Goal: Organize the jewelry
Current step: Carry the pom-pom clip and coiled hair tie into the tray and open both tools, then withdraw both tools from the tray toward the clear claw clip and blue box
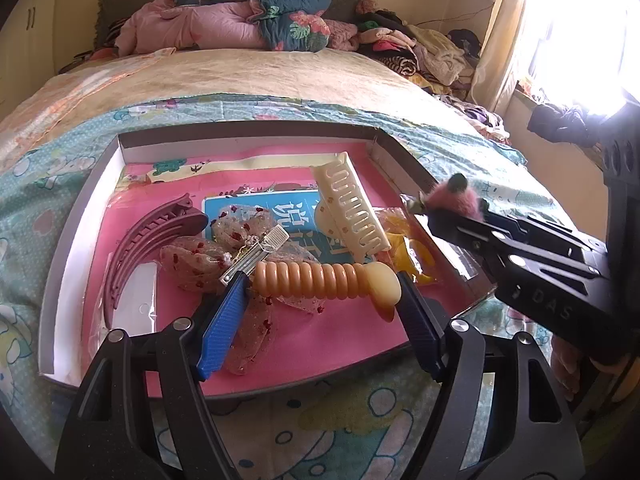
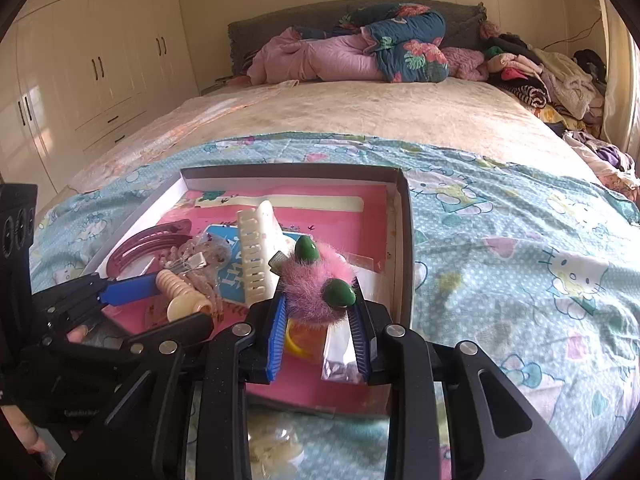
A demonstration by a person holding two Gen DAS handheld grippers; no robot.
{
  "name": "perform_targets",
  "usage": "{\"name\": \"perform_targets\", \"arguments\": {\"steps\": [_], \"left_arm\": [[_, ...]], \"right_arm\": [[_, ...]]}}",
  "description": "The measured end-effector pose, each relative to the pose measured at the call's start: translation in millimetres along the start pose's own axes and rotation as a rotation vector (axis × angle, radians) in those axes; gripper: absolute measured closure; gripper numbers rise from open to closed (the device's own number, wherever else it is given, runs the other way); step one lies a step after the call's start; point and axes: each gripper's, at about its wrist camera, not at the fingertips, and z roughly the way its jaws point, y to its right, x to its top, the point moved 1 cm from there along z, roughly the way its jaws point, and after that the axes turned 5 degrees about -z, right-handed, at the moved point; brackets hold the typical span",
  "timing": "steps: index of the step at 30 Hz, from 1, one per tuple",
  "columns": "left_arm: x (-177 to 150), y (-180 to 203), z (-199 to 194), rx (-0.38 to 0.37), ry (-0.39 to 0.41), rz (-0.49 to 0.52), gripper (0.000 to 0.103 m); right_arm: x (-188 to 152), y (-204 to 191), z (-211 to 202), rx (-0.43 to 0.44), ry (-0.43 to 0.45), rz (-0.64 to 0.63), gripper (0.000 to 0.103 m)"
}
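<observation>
A shallow box (image 1: 86,196) with a pink lining (image 1: 340,336) lies on the bed. My left gripper (image 1: 322,284) is shut on a tan ribbed hair clip (image 1: 304,276), held lengthwise between its blue pads (image 1: 224,320) just above the lining. The ribbed clip (image 2: 180,290) and left gripper (image 2: 176,300) also show at the left of the right wrist view. My right gripper (image 2: 318,296) is shut on a fluffy pink hair clip (image 2: 308,280) with two green beads, over the box's right side. From the left wrist view, that pink clip (image 1: 454,196) sits at the right gripper's tip (image 1: 434,216).
In the box lie a maroon claw clip (image 1: 140,248), a cream toothed clip (image 1: 352,208), a sheer bow with red dots (image 1: 188,260) and a yellow item in a clear bag (image 1: 408,252). A patterned sheet (image 2: 520,260) covers the bed; bedding and clothes are piled at the far end.
</observation>
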Motion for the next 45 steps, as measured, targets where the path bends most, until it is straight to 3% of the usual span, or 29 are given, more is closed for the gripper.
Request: {"name": "perform_targets", "arguments": {"steps": [13,17,21,33,39,45], "left_arm": [[2,-1,10,0.030,0.002,0.016,0.038],[3,0,10,0.032,0.004,0.017,0.037],[2,-1,10,0.041,0.005,0.024,0.036],[1,-5,-15,0.056,0.046,0.013,0.019],[-2,-13,-32,0.066,0.070,-0.007,0.012],[-5,-20,-49,0.072,0.091,-0.026,0.012]], "right_arm": [[10,8,31,0.006,-0.056,0.024,0.073],[11,12,28,0.006,-0.051,0.042,0.065],[10,14,18,0.003,-0.032,0.049,0.058],[2,17,-31,-0.035,0.046,0.070,0.032],[-8,9,-52,-0.052,0.070,0.060,0.026],[-18,0,-66,-0.058,0.072,0.052,0.025]]}}
